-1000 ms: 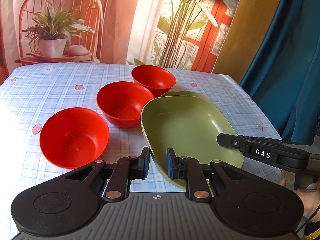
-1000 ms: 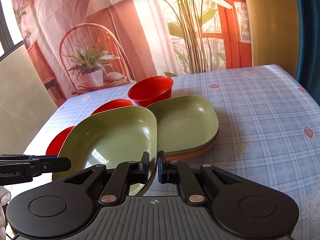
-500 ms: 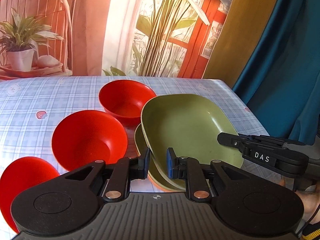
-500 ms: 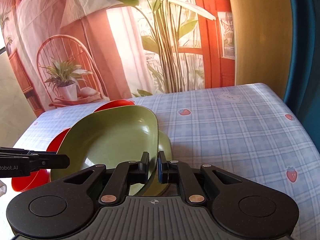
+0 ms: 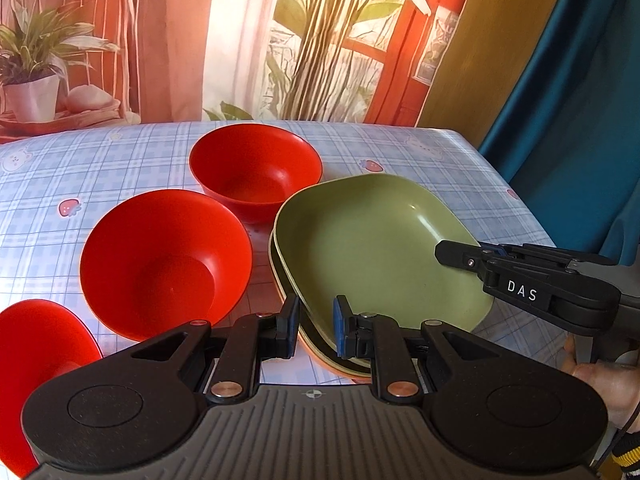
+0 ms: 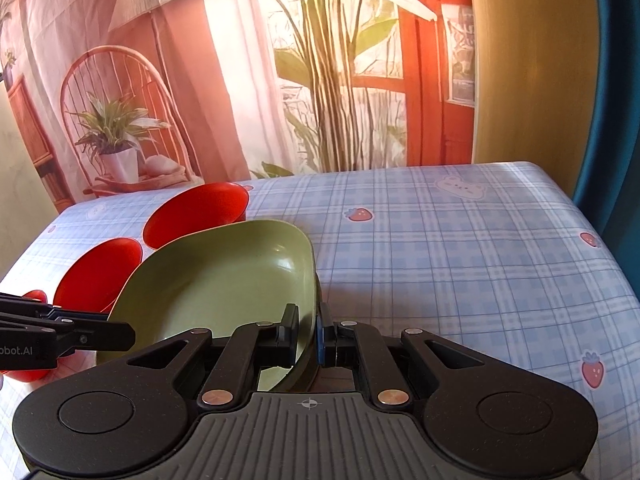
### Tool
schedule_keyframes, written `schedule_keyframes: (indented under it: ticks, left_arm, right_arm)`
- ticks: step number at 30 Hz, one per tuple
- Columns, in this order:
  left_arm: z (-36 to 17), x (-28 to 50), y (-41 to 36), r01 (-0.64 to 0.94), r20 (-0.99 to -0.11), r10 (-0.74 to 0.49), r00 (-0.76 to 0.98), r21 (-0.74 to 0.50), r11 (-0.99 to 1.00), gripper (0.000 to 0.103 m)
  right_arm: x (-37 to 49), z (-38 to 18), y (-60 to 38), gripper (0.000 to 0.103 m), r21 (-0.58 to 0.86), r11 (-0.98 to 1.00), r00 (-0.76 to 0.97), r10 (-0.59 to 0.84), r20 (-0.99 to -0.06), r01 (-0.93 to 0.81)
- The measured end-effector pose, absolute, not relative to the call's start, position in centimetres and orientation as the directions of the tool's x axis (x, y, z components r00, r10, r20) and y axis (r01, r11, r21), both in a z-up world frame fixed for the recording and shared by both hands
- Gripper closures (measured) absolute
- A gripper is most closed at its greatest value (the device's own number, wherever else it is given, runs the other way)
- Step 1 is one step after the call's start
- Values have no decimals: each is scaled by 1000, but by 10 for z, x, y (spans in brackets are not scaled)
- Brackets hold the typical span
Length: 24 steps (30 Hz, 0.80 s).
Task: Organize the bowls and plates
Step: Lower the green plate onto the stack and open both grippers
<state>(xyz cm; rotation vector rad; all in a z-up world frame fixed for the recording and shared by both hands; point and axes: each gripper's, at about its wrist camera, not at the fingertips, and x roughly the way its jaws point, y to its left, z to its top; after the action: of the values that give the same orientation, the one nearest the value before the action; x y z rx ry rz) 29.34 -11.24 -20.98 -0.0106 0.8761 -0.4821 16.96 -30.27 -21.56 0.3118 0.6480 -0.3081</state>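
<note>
Both grippers hold one green plate (image 5: 372, 248) (image 6: 224, 288). My left gripper (image 5: 316, 324) is shut on its near left rim, and it shows in the right wrist view as a black tip (image 6: 120, 334). On the plate's right rim my right gripper (image 6: 308, 332) is shut, seen side-on in the left wrist view (image 5: 448, 251). The held plate sits low over a second green plate (image 5: 276, 256) that lies on an orange plate (image 5: 340, 372); whether it touches them I cannot tell. Three red bowls (image 5: 256, 172) (image 5: 164, 260) (image 5: 36, 360) stand in a row to the left.
The blue checked tablecloth (image 6: 460, 264) lies bare to the right of the plates, up to the table's right edge. A printed backdrop (image 6: 320, 80) hangs behind the table, a teal curtain (image 5: 580, 120) at the right. A person's hand (image 5: 600, 380) holds the right gripper.
Both grippers have carried the green plate to the right and slightly down, from beside the bowls to over the green and orange plates. The bowls have not moved.
</note>
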Motion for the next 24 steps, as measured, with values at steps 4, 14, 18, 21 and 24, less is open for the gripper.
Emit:
schedule_keyframes:
  ticks: [4, 14, 18, 21, 24]
  left_arm:
    - [-212, 293, -114, 399, -737, -400, 545, -191, 897, 84]
    - [-198, 281, -107, 383, -706, -382, 596, -168, 908, 55]
    - [-189, 272, -102, 371, -689, -376, 620, -164, 914, 30]
    - [-183, 265, -95, 355, -669, -365, 648, -159, 921, 9]
    - [-176, 261, -86, 334, -660, -348, 666, -153, 930, 6]
  right_arm:
    - [171, -215, -300, 93, 162, 915, 753, -193, -629, 370]
    - [165, -206, -292, 54, 177, 901, 760, -214, -614, 396]
    - [158, -198, -284, 28, 183, 898, 766, -218, -604, 400]
    - [152, -192, -277, 10, 187, 895, 771, -224, -596, 404]
    - [146, -187, -271, 0, 198, 896, 779, -215, -590, 397]
